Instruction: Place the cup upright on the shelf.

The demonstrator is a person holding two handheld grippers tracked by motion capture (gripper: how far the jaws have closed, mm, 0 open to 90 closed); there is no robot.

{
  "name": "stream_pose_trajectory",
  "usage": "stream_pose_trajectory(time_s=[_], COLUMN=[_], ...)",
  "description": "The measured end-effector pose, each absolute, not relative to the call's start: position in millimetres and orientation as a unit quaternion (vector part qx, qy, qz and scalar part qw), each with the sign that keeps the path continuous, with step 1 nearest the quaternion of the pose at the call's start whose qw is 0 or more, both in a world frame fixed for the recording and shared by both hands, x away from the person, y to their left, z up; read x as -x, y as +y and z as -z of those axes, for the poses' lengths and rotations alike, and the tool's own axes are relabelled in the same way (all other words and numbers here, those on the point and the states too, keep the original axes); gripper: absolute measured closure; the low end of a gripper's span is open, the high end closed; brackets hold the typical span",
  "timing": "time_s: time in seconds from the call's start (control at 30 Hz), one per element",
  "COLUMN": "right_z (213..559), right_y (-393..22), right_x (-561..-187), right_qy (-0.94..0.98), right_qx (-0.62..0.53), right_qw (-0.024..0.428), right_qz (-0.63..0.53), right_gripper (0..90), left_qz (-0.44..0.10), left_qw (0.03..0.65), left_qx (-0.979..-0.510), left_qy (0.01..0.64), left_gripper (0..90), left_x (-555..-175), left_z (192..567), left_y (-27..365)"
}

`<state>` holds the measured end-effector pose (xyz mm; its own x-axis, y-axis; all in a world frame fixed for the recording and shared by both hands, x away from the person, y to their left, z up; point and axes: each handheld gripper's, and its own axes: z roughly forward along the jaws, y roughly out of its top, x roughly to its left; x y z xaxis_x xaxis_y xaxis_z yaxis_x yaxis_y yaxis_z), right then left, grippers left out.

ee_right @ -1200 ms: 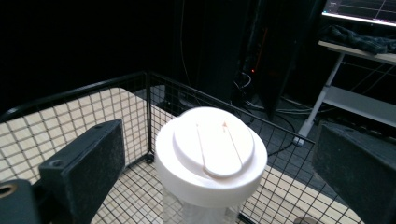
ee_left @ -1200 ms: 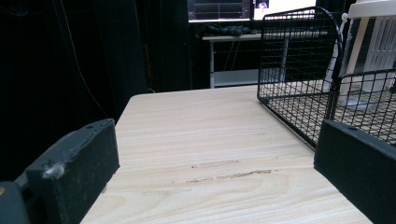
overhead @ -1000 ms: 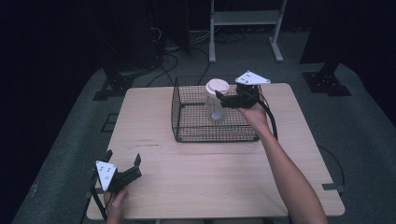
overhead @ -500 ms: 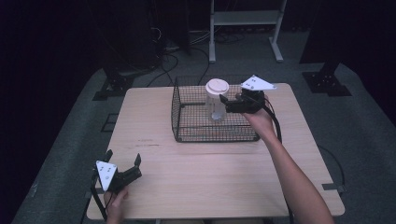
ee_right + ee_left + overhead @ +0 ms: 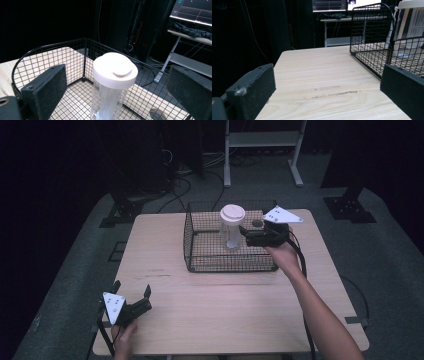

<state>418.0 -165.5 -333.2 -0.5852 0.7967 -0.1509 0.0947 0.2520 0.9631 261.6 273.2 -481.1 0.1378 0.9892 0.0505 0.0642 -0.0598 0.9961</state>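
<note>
Jar (image 5: 232, 226): clear, with a white lid (image 5: 115, 69); stands upright inside the basket, toward its back right part, on the mesh floor.
Lid: round, flat, wider than the jar's body, with a raised disc on top; sits level.
Basket (image 5: 200, 262): black wire, open on top, on the far middle of the bench; the jar's lid rises above its rim.
Right gripper (image 5: 246, 234): held over the basket's right side, pointing left at the jar, just beside it; jaws spread wide, one on each side of the jar in the right gripper view, neither touching it.
Right hand (image 5: 282, 255): grips the gripper's rear, forearm running in from the bottom right.
Left gripper (image 5: 132, 292): low at the near left corner of the bench, well apart from the basket; jaws wide, nothing between them but bare wood.
Bench (image 5: 225, 305): pale wood, faint scuff marks near the middle left.
Hole (image 5: 257, 223): a round opening in the bench behind the basket's right end.
</note>
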Motion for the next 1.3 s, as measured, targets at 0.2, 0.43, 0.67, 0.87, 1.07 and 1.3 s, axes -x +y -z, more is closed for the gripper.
stream_pose_trajectory(time_s=[0.2, 0.43, 0.67, 0.87, 1.07, 1.3], right_z=[335, 337, 338, 343, 350, 357], right_y=[-166, -168, -170, -175, -178, -184], right_x=[-410, -402, -395, -388, -383, -375], right_qy=[0.720, 0.724, 0.726, 0.726, 0.728, 0.729], right_qx=[-0.303, -0.296, -0.291, -0.292, -0.293, -0.294], right_qw=[0.336, 0.337, 0.337, 0.333, 0.331, 0.331], right_qz=[-0.526, -0.525, -0.524, -0.527, -0.524, -0.522], right_gripper=[2.2, 2.3, 2.2, 2.2, 2.3, 2.3], left_qz=[-0.461, -0.461, -0.461, -0.461, -0.462, -0.462], left_qw=[0.502, 0.502, 0.502, 0.502, 0.500, 0.501], left_qx=[-0.563, -0.563, -0.563, -0.563, -0.564, -0.564], left_qy=[0.467, 0.468, 0.468, 0.467, 0.467, 0.467], left_gripper=[0.0, 0.0, 0.0, 0.0, 0.0, 0.0], left_x=[-261, -262, -262, -262, -261, -261], left_z=[481, 481, 481, 481, 481, 481], left_y=[273, 273, 273, 273, 273, 273])
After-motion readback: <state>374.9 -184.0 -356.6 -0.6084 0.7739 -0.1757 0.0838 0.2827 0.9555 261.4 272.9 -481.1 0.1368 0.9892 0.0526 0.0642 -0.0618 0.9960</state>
